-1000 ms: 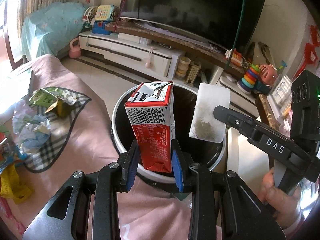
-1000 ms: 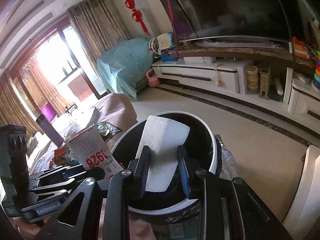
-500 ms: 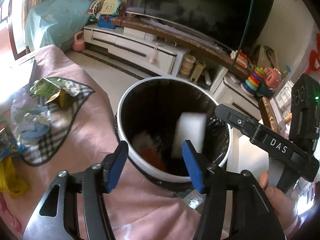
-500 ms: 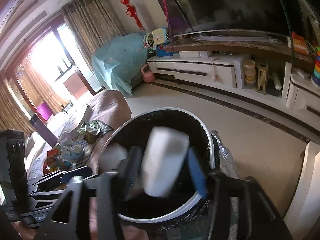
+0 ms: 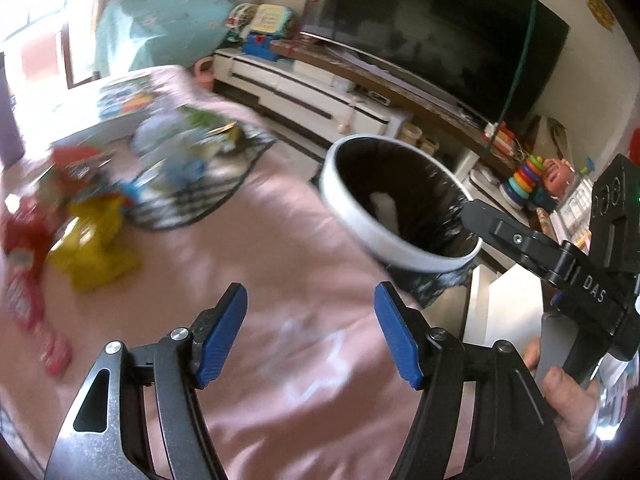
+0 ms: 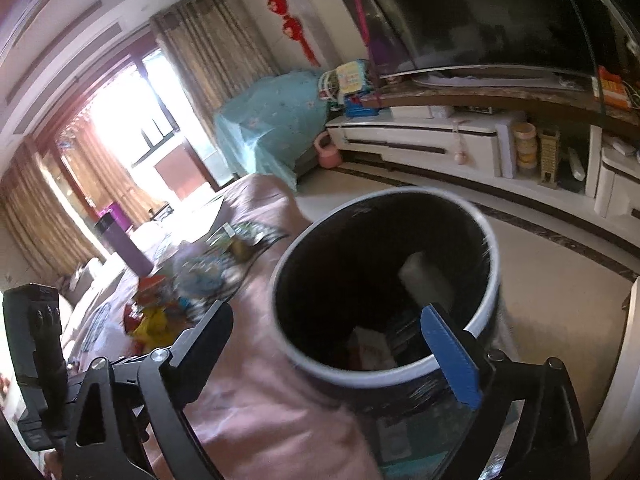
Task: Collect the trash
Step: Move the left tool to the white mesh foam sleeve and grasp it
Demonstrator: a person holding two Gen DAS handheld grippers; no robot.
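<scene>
A round bin with a white rim [image 5: 362, 228] [image 6: 384, 374] and black liner stands beside the pink-covered surface [image 5: 280, 280]. Inside it lie a white block [image 6: 426, 280] [image 5: 386, 210] and a red-and-white carton [image 6: 370, 348]. My left gripper [image 5: 310, 334] is open and empty over the pink cloth, left of the bin. My right gripper [image 6: 340, 352] is open and empty at the bin's near rim. More trash lies on the cloth to the left: a yellow wrapper [image 5: 94, 246], red packets [image 5: 20, 240] and blue-green wrappers [image 5: 180, 152] on a checked cloth [image 5: 192, 204].
A purple bottle [image 6: 122, 242] stands on the far side of the covered surface. A TV stand [image 6: 460, 144] with toys and a large TV [image 5: 440, 32] runs along the far wall. Tiled floor [image 6: 560, 276] lies beyond the bin.
Both grippers opened and dropped their loads: the red carton and the white block fell into the bin. The left gripper then swung left over the pink cloth.
</scene>
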